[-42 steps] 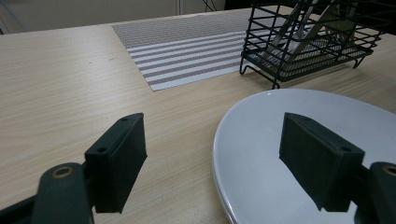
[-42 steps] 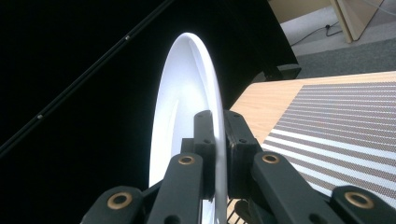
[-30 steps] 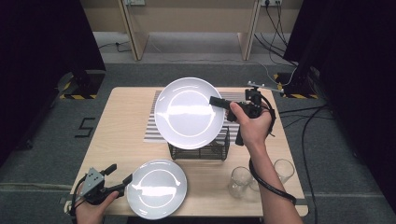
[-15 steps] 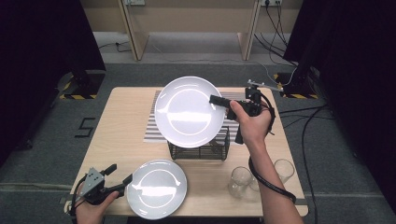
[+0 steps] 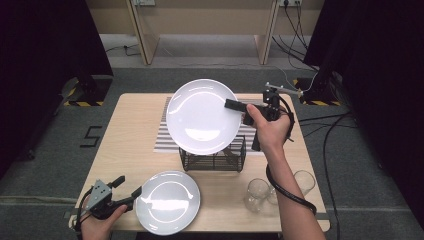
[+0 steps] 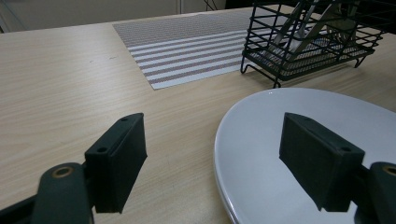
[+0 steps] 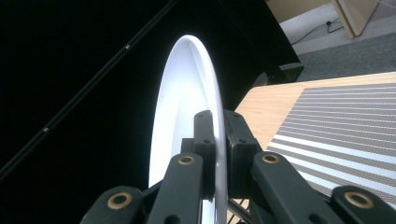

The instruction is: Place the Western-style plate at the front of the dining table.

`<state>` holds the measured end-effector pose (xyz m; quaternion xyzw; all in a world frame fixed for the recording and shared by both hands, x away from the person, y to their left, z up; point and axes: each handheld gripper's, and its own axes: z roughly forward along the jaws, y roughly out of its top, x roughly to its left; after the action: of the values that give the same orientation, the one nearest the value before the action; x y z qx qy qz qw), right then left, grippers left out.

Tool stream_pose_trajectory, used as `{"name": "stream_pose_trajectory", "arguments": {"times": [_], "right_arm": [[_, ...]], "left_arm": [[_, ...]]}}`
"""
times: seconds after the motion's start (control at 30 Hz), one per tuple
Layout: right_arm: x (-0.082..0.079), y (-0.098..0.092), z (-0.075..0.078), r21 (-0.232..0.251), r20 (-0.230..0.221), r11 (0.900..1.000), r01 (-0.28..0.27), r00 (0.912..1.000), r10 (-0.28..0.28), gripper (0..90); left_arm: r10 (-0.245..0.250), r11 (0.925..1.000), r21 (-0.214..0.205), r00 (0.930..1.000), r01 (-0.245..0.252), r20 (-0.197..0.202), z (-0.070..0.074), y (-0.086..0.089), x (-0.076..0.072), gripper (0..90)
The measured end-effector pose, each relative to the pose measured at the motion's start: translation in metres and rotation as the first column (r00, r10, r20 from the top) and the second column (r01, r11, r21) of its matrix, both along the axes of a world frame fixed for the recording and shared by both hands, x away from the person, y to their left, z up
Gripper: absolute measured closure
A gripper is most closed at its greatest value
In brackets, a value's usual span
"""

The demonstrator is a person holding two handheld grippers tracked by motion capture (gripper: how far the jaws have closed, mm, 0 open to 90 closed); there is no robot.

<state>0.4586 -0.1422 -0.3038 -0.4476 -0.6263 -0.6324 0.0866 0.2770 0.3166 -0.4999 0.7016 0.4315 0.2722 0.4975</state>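
A white plate (image 5: 202, 116) stands almost on edge above the black wire rack (image 5: 213, 157), held by its right rim in my right gripper (image 5: 233, 105). In the right gripper view both jaws are shut on that plate's rim (image 7: 208, 93). A second white plate (image 5: 167, 201) lies flat at the table's front edge. My left gripper (image 5: 126, 187) rests just left of it, jaws open. In the left gripper view the right jaw hangs over the flat plate's rim (image 6: 299, 140) and the left jaw over bare wood, nothing pinched between them.
A striped placemat (image 5: 167, 127) lies under and behind the rack. The rack (image 6: 317, 42) holds some metal pieces. Two clear glasses (image 5: 257, 195) (image 5: 304, 182) stand at the front right, beside my right forearm. Cables trail off the table's right side.
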Motion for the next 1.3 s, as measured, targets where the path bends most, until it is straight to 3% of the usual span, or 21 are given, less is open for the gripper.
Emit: {"name": "stream_pose_trajectory", "arguments": {"times": [1.3], "right_arm": [[0.013, 0.0, 0.004, 0.051, -0.023, 0.9986, 0.012, 0.9997, -0.011, 85.4]], "left_arm": [[0.002, 1.0, -0.001, 1.0, -0.002, 0.001, 0.0, 0.0, 0.0, 22.4]]}}
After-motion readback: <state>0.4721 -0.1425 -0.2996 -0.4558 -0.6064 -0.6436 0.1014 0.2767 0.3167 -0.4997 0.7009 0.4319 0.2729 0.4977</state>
